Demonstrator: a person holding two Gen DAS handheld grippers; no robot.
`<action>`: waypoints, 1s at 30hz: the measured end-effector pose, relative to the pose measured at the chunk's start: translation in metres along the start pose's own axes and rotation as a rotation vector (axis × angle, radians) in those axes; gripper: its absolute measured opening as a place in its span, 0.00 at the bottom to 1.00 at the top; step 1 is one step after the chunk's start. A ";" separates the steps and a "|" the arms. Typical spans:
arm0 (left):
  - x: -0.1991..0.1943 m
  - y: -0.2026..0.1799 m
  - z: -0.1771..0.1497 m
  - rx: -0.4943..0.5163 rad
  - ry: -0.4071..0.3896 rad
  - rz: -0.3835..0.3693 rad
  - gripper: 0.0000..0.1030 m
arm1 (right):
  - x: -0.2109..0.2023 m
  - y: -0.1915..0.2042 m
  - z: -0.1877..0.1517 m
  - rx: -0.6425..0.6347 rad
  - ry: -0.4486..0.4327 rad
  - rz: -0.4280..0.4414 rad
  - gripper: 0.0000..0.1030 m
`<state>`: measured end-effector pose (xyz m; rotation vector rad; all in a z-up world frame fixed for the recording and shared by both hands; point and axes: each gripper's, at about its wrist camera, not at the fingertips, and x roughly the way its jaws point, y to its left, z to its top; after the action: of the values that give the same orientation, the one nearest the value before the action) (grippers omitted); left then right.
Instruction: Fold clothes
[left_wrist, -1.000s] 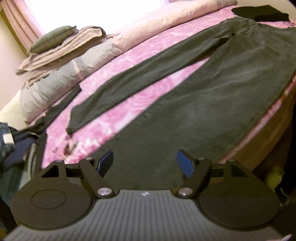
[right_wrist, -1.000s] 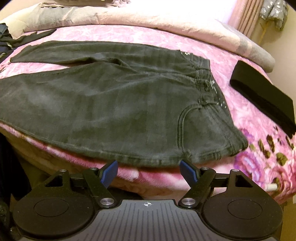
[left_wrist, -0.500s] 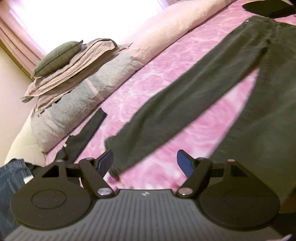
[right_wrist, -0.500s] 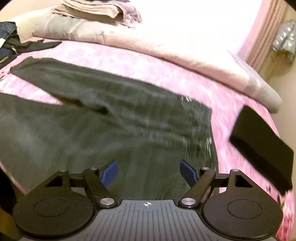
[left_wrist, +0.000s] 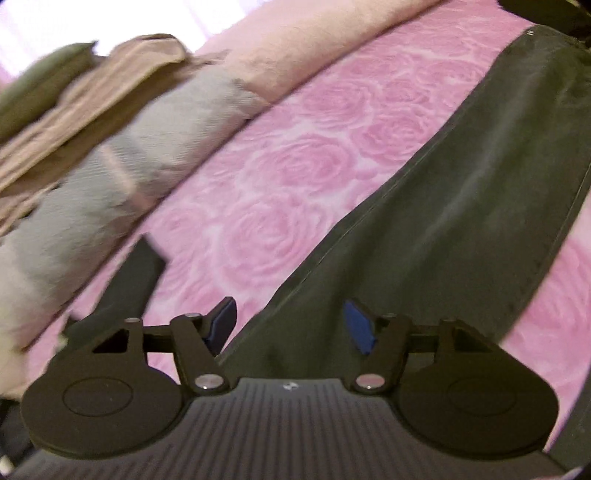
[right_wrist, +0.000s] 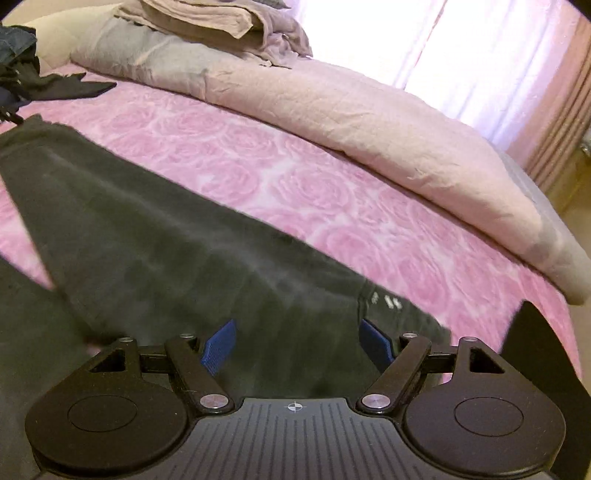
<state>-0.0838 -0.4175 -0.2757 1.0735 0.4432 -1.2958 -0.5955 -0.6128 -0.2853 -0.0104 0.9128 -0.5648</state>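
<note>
Dark grey jeans lie flat on the pink rose-patterned bedspread. My left gripper hovers over the far trouser leg near its hem end; its jaws are closing, the blue pads stand apart and press on nothing. In the right wrist view the same jeans stretch from upper left to the waistband with small white marks. My right gripper is open above the waist end of that leg, with nothing between its pads.
A rolled pink and grey duvet runs along the far side of the bed, with folded beige linen on it. A folded black garment lies at the right. A dark strip of cloth and a dark clothes pile lie at the left.
Both grippers have swept across the bed from the near edge to the far trouser leg. The left jaws have narrowed; the right jaws stay as wide as before.
</note>
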 end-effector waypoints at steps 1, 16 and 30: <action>0.012 0.001 0.005 0.022 0.014 -0.016 0.56 | 0.009 -0.003 0.003 0.004 -0.002 0.012 0.75; 0.096 0.032 0.034 0.116 0.230 -0.346 0.52 | 0.067 -0.030 0.014 -0.014 0.043 0.021 0.75; 0.066 -0.018 0.018 0.282 0.180 -0.147 0.05 | 0.063 -0.103 0.021 -0.032 0.083 -0.057 0.75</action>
<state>-0.0873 -0.4672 -0.3258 1.4237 0.4911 -1.4260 -0.5971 -0.7345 -0.2941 -0.0420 1.0050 -0.6076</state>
